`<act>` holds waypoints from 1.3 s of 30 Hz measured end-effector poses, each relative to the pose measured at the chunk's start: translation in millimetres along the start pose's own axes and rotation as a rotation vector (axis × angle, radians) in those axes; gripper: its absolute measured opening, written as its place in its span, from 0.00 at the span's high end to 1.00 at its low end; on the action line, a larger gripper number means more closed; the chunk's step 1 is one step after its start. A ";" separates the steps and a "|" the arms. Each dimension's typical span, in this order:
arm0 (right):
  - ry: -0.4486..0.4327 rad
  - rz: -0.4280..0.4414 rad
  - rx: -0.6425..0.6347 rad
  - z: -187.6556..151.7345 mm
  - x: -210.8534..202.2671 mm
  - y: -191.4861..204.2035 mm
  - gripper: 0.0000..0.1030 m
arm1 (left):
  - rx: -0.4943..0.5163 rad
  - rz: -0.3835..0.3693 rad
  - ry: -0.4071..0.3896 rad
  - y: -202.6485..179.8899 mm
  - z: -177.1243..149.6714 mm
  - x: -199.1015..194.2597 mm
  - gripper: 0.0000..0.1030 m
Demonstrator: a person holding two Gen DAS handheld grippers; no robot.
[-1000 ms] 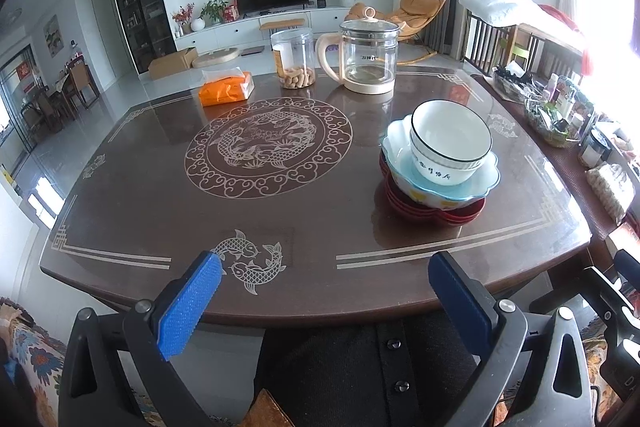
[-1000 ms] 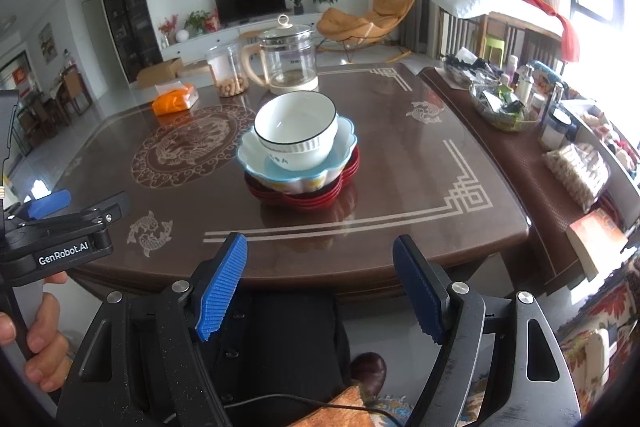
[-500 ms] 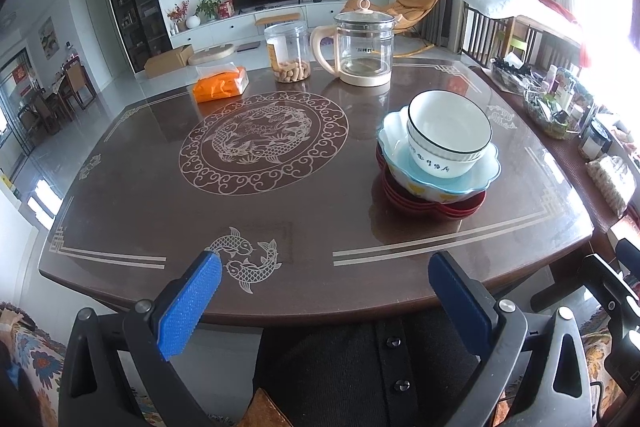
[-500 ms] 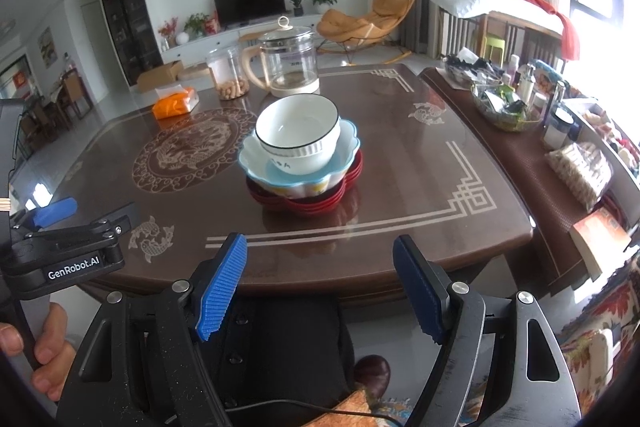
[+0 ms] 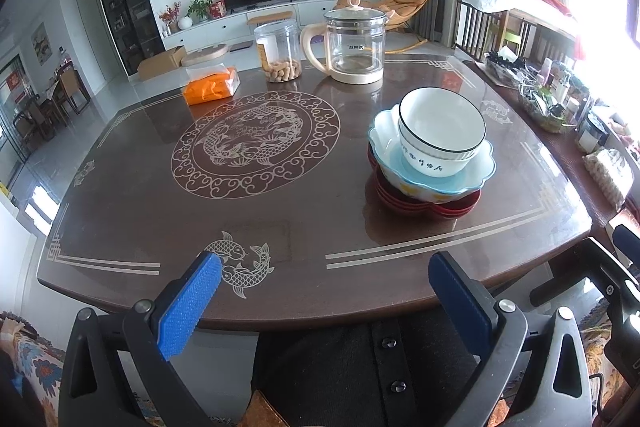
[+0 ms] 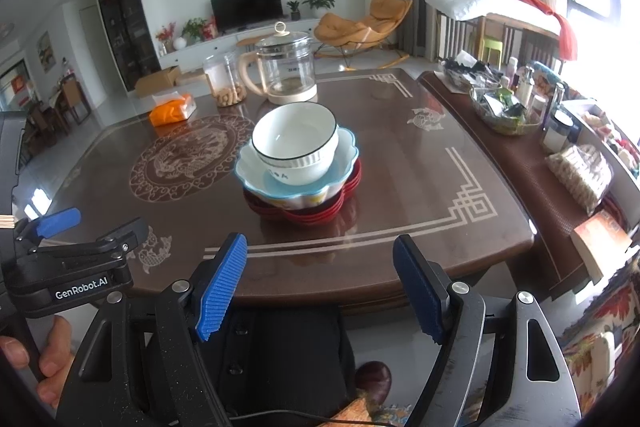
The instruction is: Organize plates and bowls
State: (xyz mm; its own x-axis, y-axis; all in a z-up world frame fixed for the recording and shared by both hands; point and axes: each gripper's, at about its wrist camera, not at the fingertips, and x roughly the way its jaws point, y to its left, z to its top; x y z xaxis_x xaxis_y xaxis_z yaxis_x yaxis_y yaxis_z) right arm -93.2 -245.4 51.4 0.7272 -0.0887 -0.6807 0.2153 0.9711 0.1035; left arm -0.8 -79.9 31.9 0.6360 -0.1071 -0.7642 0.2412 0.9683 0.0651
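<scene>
A white bowl with a black rim (image 5: 440, 131) (image 6: 295, 143) sits inside a pale blue scalloped bowl (image 5: 474, 175) (image 6: 344, 163), which rests on a stack of red plates (image 5: 424, 207) (image 6: 320, 215) on the dark table. My left gripper (image 5: 326, 277) hangs open over the table's near edge, well short of the stack, nothing between its blue pads. My right gripper (image 6: 320, 267) is open too, held back from the near edge in line with the stack. The left gripper's body also shows at the left of the right wrist view, with a hand under it.
A glass kettle (image 5: 354, 45) (image 6: 286, 67), a clear jar of nuts (image 5: 278, 53) and an orange tissue pack (image 5: 212, 87) stand along the far side of the table (image 5: 160, 195). A side bench with baskets and bottles (image 6: 520, 107) runs along the right. Dark clothing sits below the grippers.
The left view has shifted very slightly, the stack sitting a touch lower and nearer in frame. Both grippers stay open and nothing on the table has moved.
</scene>
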 end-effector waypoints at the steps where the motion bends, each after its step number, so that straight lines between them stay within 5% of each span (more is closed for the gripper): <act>1: 0.001 0.000 0.000 0.1 0.4 -0.1 0.23 | 0.000 -0.003 0.001 -0.2 0.4 -0.3 0.00; 39: 0.018 -0.001 0.012 1.8 14.5 -0.7 0.23 | 0.038 -0.054 0.011 -10.9 3.4 12.8 0.00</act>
State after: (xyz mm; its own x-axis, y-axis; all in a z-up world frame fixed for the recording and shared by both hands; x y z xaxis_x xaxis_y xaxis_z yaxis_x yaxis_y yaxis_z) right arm -81.7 -247.8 42.8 0.7151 -0.0858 -0.6937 0.2241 0.9682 0.1113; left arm 7.1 -92.6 23.5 0.6134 -0.1567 -0.7741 0.3027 0.9519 0.0472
